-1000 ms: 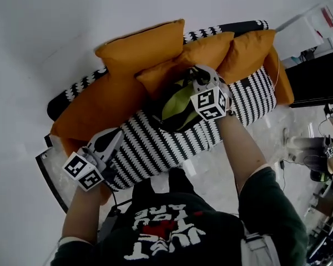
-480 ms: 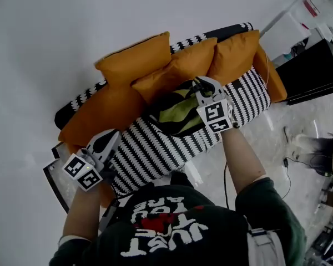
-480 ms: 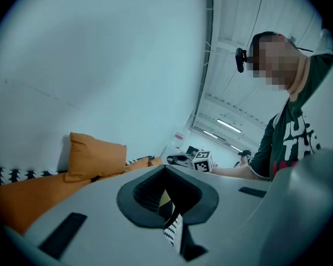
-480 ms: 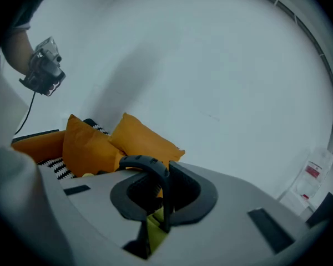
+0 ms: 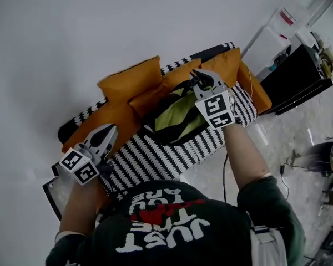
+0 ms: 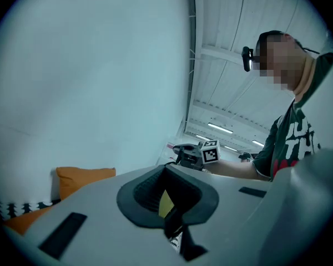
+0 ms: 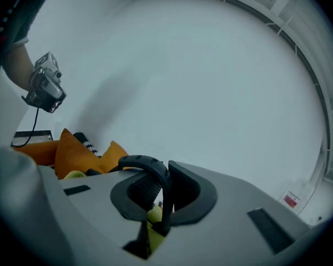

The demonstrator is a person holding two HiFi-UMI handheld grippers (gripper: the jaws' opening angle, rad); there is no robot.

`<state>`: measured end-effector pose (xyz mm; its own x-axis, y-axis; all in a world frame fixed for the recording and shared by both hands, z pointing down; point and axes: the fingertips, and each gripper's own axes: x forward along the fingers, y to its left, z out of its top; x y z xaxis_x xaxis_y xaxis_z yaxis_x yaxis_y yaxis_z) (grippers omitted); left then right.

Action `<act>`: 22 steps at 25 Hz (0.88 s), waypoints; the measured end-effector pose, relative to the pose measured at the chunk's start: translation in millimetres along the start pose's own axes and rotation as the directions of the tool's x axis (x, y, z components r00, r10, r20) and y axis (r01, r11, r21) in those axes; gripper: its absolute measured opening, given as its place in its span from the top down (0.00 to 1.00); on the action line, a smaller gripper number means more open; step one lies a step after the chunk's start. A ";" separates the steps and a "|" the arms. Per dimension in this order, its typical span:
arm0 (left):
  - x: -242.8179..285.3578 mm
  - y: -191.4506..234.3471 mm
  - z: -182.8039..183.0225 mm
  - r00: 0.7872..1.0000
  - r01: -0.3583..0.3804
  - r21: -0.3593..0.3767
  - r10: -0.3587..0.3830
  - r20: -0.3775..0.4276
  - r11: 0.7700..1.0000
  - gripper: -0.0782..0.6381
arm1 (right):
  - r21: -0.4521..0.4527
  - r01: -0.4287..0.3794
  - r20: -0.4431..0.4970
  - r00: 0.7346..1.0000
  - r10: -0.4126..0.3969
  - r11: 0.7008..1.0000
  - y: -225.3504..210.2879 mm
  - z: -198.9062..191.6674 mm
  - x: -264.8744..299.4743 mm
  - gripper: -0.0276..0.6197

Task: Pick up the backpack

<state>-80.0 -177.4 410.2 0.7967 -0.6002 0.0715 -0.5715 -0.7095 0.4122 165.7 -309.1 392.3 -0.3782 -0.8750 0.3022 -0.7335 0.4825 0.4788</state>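
- The right gripper point(image 5: 200, 82) has its jaws almost closed, clamped on the black curved carry handle point(image 7: 150, 168) of the black and lime-green fabric backpack point(image 5: 175, 118).
- Compared with a second ago, this gripper has gone up together with the handle. The backpack now hangs longer under it, in front of the orange back cushions point(image 5: 130, 79).
- The backpack is over the middle of the black-and-white striped sofa point(image 5: 172, 154), nearer to its back edge. I cannot see whether its bottom has already left the seat.
- The left gripper point(image 5: 106, 132) has also risen, at the sofa's left end and well apart from the backpack. Its jaws are nearly together and seem to hold nothing.
- In my judgement the grip holds and the pick-up is almost complete. A little more lifting should bring the backpack clear.
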 end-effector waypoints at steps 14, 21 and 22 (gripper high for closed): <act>1.4 -30.8 133.2 0.992 0.040 0.128 -0.055 0.114 0.991 0.88 | -0.122 0.181 0.105 0.980 -0.168 0.976 -141.2 194.5 -80.8 0.88; 3.2 -31.5 189.1 0.991 0.029 0.203 -0.055 0.123 0.979 0.88 | -0.124 0.246 0.121 0.965 -0.232 0.961 -195.0 252.4 -104.5 0.88; 2.9 -33.2 196.6 0.990 0.032 0.212 -0.060 0.128 0.977 0.88 | -0.128 0.254 0.125 0.963 -0.239 0.959 -199.0 258.7 -108.5 0.88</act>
<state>-97.3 -228.1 218.2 0.7978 -0.5989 -0.0698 -0.5747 -0.7904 0.2121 206.6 -320.7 51.0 -0.2601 -0.9628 0.0734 -0.7273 0.2453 0.6410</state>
